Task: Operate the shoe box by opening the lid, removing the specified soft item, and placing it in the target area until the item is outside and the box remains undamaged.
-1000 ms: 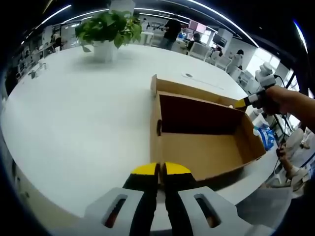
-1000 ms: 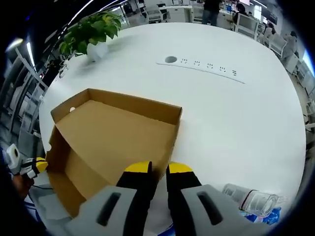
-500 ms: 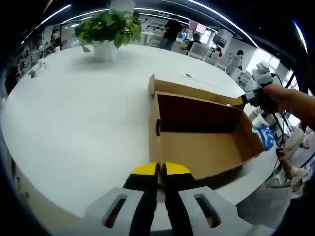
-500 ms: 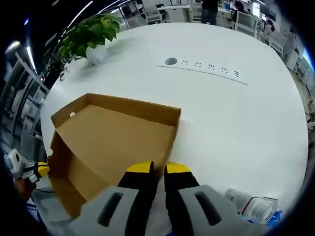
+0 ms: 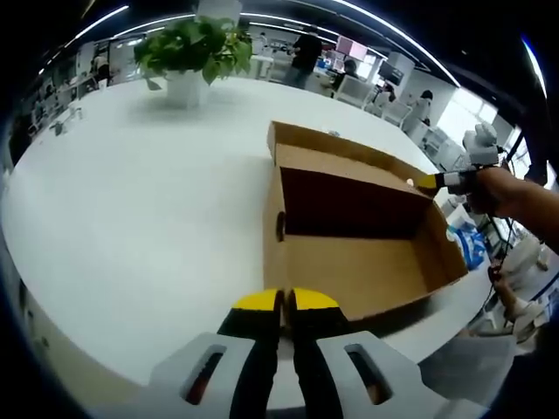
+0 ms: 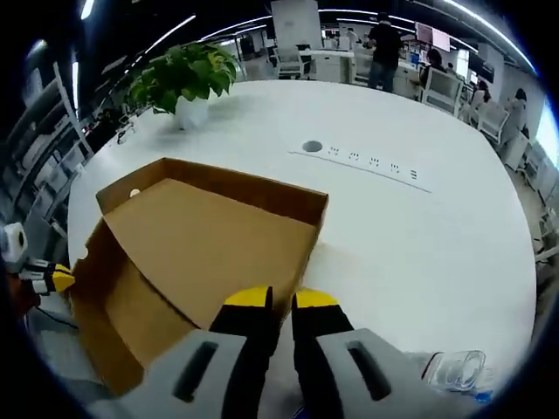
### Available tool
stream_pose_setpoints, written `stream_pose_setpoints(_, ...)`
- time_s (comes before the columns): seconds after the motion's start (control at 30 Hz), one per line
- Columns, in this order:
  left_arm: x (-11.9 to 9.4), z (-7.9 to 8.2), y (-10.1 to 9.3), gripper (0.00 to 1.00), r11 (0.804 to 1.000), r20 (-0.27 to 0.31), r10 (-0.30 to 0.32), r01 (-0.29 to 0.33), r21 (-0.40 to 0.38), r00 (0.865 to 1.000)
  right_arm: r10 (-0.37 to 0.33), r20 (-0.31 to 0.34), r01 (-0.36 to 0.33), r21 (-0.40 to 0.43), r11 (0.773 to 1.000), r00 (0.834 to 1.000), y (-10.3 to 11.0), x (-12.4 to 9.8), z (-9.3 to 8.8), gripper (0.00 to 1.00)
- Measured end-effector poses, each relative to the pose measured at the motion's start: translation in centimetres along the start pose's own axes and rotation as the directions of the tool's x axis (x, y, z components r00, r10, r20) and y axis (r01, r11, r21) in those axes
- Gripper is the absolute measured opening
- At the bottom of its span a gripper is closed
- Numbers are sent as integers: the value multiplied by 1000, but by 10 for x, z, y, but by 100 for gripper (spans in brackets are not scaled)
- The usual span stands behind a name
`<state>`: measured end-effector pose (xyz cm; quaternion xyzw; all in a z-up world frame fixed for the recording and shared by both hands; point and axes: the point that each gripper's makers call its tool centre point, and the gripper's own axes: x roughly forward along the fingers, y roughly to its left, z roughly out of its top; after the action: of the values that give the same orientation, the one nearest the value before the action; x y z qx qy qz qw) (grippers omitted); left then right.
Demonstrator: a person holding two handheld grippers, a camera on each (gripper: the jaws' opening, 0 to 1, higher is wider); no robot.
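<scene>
The box is plain brown corrugated cardboard, a long rectangle lying on the smooth white surface at its near edge. In the left gripper view its long axis runs away from the left hand-held gripper toward the right hand-held gripper. Its flat lid is raised, tilting up from the side nearer the plant, so the opening faces away from the plant. The inside shows bare cardboard, dark under the lid.

The left hand-held gripper's yellow-tipped jaws are pressed together on the box's short end wall. In the right gripper view, the right hand-held gripper has its jaws narrow, pinching the lid's free edge.
</scene>
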<state>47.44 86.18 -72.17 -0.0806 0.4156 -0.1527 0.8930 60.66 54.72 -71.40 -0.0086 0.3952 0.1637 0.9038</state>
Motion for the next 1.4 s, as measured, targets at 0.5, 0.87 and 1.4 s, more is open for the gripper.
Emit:
stream_pose_setpoints(0.5, 1, 0, -1, 0, 1000, -3, 0, 0, -3, 1000, 39, 329, -77, 104, 992, 943, 2, -31, 20, 4)
stream_pose_setpoints(0.87, 2, 1, -2, 0, 1000, -11, 0, 0, -13, 1000, 2, 395, 75, -180, 981, 919, 13, -44, 24, 4)
stream_pose_setpoints(1.4, 2, 2, -1, 0, 999, -7, 18, -18, -35, 1000, 62, 469, 46, -216, 975, 881, 28, -75, 22, 1)
